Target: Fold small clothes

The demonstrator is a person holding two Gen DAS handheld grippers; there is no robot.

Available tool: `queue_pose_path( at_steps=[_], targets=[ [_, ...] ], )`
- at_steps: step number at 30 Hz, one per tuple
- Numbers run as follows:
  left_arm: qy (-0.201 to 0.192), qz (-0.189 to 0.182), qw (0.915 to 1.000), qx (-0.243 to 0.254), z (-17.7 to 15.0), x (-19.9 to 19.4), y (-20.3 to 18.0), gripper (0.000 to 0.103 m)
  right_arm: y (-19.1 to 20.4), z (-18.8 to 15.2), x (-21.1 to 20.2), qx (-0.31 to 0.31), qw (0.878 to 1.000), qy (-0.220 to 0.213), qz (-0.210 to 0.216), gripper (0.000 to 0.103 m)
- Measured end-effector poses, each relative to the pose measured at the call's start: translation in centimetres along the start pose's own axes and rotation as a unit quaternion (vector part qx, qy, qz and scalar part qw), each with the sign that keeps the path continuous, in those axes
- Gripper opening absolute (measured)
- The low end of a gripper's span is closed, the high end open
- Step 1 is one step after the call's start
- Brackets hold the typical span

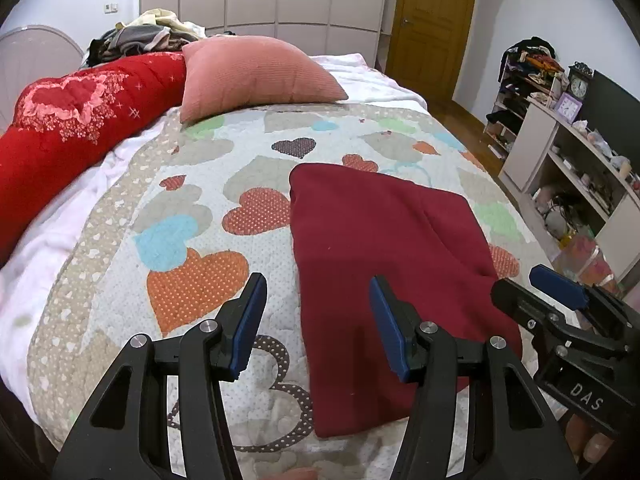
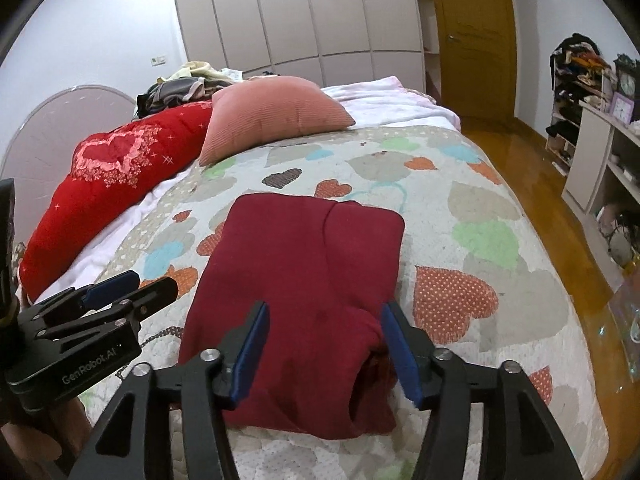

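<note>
A dark red garment [image 1: 380,232] lies folded into a rough rectangle on the heart-patterned quilt [image 1: 192,200]. My left gripper [image 1: 317,284] hovers over the garment's near left edge, open, with nothing between its blue pads. In the right wrist view the same garment [image 2: 304,256] fills the middle, and my right gripper [image 2: 325,308] stands open above its near end. Its right pad is close to the rolled right edge; neither pad presses on the cloth. Each gripper shows in the other's view: the right gripper [image 1: 516,278] at the right, the left gripper [image 2: 132,284] at the left.
A pink cushion [image 1: 256,76] and a long red bolster [image 1: 80,120] lie at the far side of the bed, with a pile of clothes [image 1: 148,36] behind them. White shelves [image 1: 568,160] and wooden floor [image 2: 540,184] run along the right.
</note>
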State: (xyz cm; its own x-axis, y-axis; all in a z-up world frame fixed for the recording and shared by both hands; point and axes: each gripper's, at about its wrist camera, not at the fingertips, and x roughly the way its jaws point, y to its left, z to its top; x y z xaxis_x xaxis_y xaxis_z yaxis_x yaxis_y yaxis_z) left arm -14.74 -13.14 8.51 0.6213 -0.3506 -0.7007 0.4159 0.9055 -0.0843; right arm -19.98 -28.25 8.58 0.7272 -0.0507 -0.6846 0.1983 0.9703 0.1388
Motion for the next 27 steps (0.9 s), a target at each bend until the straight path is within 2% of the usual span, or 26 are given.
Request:
queue_pose_path(
  at_steps=[12, 27],
  targets=[
    [-0.011, 0.006, 0.9998, 0.015, 0.1, -0.3, -0.6, 0.053, 0.1, 0.0, -0.1, -0.002, 1.000, 0.001, 0.004, 0.062],
    [-0.005, 0.006, 0.9997, 0.022, -0.1, 0.2, -1.2, 0.053, 0.2, -0.1, 0.5, -0.001, 1.000, 0.010, 0.005, 0.063]
  ],
)
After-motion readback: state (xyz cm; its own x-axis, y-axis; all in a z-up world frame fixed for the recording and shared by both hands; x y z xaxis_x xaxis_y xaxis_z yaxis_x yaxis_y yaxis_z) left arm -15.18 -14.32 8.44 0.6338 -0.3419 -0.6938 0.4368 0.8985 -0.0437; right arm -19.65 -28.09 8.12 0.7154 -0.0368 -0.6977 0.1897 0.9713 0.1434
